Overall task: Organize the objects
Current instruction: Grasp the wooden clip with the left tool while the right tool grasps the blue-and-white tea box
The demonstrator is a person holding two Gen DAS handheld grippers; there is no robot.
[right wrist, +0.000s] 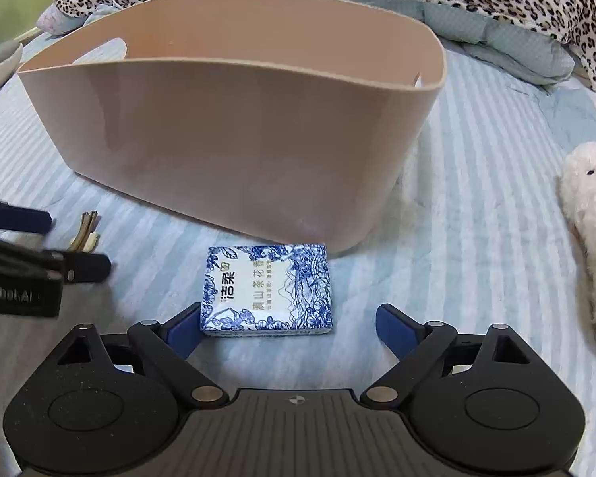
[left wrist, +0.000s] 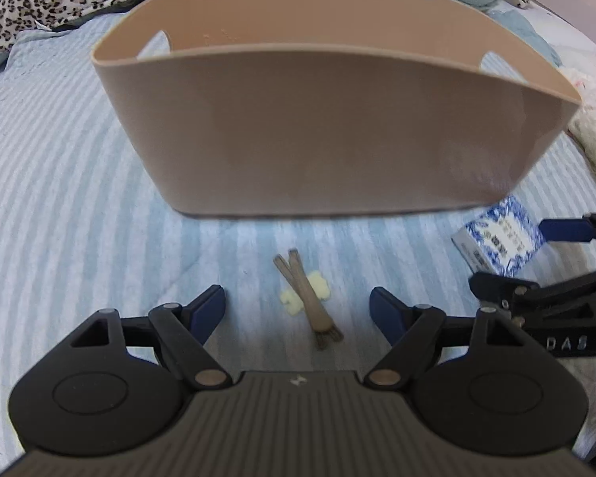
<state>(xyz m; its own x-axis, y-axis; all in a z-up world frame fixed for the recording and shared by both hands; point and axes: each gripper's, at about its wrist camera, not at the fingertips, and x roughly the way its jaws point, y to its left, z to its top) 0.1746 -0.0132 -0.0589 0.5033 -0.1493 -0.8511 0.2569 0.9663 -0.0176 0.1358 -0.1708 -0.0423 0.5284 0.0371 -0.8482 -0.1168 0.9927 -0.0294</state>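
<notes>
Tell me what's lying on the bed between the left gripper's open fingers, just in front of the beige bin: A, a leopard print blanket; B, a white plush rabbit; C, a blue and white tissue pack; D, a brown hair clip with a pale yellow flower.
D: in the left wrist view the brown hair clip lies on the striped bedspread ahead of the open left gripper, short of the beige bin.
</notes>
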